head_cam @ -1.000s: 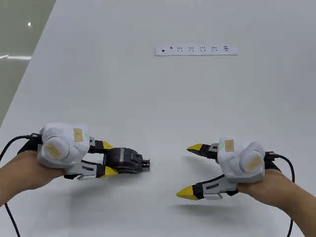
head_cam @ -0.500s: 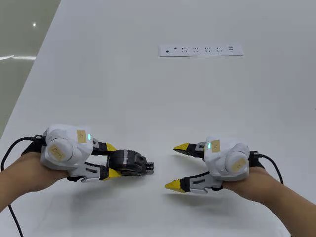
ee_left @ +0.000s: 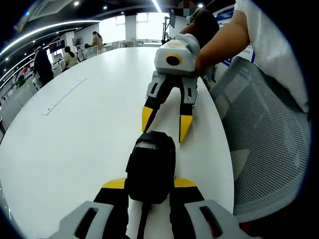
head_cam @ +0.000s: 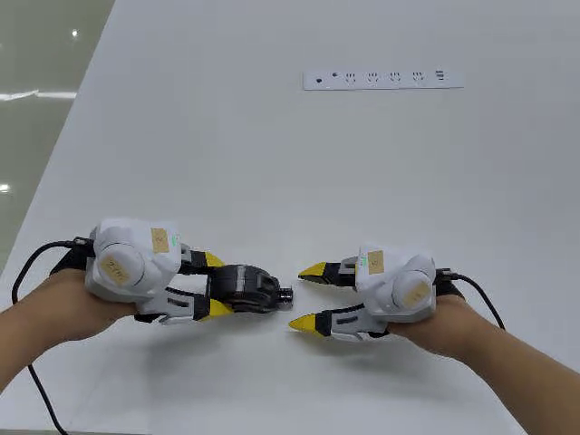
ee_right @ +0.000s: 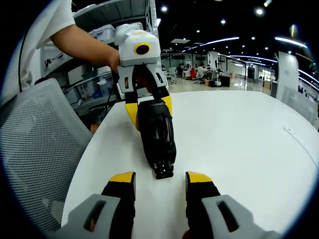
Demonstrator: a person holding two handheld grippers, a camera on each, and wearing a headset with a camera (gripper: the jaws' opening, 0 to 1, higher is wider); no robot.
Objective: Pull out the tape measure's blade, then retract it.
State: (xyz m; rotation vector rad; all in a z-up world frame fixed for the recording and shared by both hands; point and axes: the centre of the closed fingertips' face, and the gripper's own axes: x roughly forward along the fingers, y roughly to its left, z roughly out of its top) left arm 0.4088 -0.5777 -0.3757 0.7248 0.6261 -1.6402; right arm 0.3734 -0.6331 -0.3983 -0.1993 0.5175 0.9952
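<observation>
head view: the big white desk carries it all. a long white power strip lies far up toward the far edge, well apart from your work, so it is not in the way.

close to the near edge of the desk, your left hand holds the left gripper low and flat, with the wrist close to the desk top. its jaws are shut tight on the black tape measure, one yellow tip on each side of the case. i think you hold it this way so the case cannot slide when the blade end gets pulled. the case looks to rest on the desk, with its mouth turned to the right, at your other hand.

your right hand holds the right gripper low and flat too, and it points right at that mouth. its jaws are wide apart and hold nothing. the two yellow tips sit just beside the small blade end but do not touch it. in the right gripper view the blade end sits in line with the gap between your tips, just ahead of them.

nothing is pulled out of the case yet. next you would need to slide in a little more, pinch the small end, and pull straight away from the case.
</observation>
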